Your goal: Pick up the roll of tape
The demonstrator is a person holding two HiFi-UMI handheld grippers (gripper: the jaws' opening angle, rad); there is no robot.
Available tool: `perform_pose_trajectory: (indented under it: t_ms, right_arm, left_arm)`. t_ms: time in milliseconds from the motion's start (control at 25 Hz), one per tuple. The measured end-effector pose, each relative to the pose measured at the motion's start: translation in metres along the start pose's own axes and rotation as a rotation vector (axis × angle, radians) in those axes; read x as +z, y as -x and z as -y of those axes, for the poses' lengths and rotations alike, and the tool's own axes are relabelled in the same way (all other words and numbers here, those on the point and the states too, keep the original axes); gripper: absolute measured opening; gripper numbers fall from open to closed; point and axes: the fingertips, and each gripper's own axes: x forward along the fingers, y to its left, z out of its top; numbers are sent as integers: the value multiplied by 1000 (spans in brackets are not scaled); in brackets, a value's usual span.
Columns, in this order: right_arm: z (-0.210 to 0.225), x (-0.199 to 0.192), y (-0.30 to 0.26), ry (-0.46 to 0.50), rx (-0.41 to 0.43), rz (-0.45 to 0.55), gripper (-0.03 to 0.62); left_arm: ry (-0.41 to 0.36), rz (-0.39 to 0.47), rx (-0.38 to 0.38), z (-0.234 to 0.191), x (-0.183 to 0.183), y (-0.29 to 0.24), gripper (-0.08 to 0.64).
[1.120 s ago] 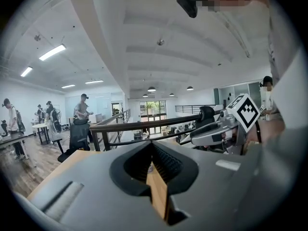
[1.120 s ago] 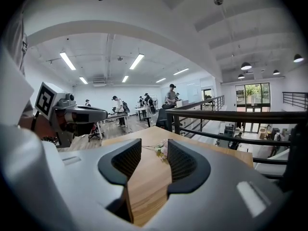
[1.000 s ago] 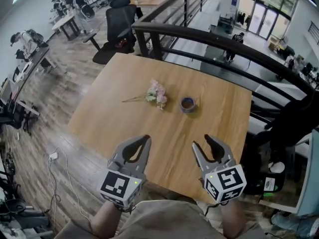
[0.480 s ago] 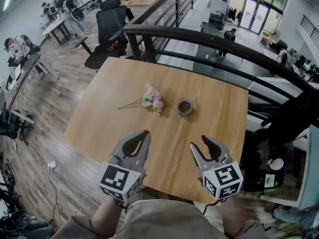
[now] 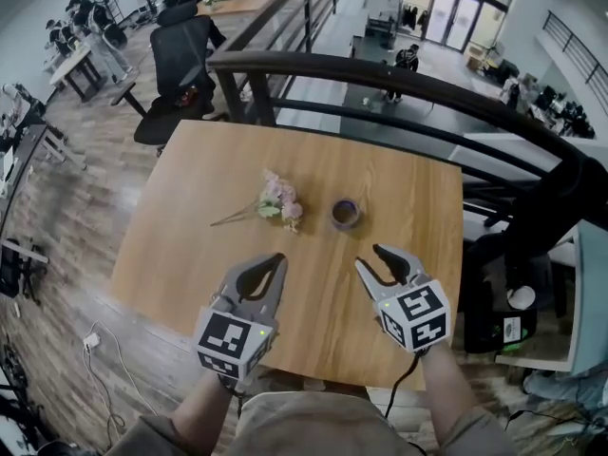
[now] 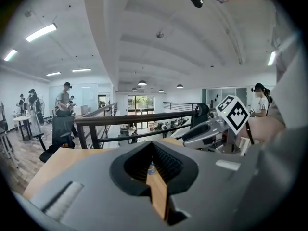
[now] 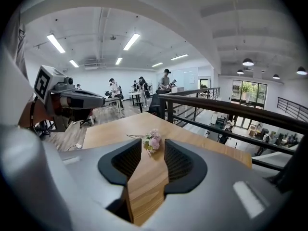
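Observation:
The roll of tape point(image 5: 345, 214), a small dark ring, lies flat on the wooden table point(image 5: 180, 226) right of centre. My right gripper point(image 5: 370, 257) hovers just short of it at the near side, open with a narrow gap and nothing between its fingers. My left gripper point(image 5: 275, 260) hangs to the left, over the table's near part, its tips together and empty. In the left gripper view a small bluish bit of the tape point(image 6: 151, 168) shows through the hollow of the jaws. The right gripper view looks at the flowers point(image 7: 153, 141); the tape is hidden there.
A sprig of pink flowers point(image 5: 276, 198) lies left of the tape. A dark railing point(image 5: 380, 74) runs behind the table's far edge, with a drop beyond it. A black office chair point(image 5: 176, 55) stands far left. The table's right edge point(image 5: 462, 255) is near the right gripper.
The right gripper has moved forward and is closer to the tape. The head view has shifted, so the table sits lower and further left in the picture. The left gripper has held its place.

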Motion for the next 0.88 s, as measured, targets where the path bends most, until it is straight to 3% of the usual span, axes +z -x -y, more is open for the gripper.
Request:
perform_pose_trajectory:
  t_ms: [400,880]
  right_arm:
    - [25,-21,-91,68,-23,-143,152]
    - [66,-87,-196,112,-60,-349,152]
  left_arm:
    - [-17,-64,-40,-40,-31,-43,0]
    - [69,-143,-44,-81,-81,-91,1]
